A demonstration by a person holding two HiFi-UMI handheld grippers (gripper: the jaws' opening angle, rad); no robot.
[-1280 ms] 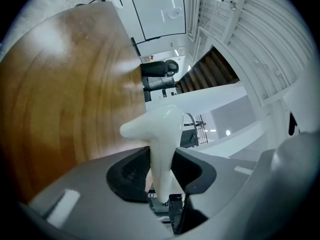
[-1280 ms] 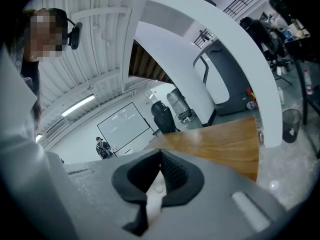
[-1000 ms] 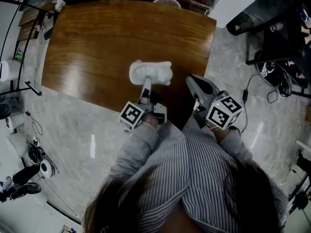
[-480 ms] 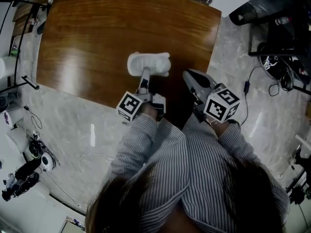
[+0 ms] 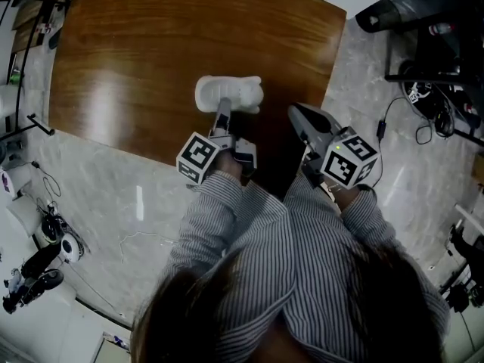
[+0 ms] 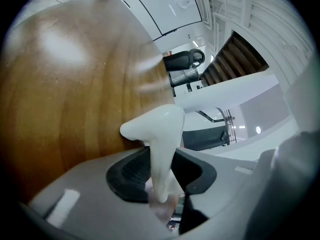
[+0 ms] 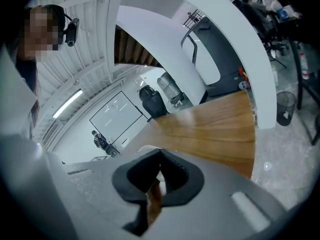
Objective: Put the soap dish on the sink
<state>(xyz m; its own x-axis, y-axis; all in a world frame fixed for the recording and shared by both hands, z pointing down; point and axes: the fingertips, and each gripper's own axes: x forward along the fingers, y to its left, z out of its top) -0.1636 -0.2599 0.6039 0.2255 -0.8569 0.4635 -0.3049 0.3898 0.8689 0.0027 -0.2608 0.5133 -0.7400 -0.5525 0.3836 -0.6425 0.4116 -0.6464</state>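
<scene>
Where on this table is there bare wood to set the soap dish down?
Bare wood runs from the soap dish to the left edge of the table and to its far edge. It is crowded only at the near edge, where the left gripper holds the dish and the right gripper hangs.

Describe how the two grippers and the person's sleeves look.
Both the left gripper and right gripper have grey bodies with black ribbed pads. Each carries a white cube with black square markers. The sleeves are long with thin stripes.
</scene>
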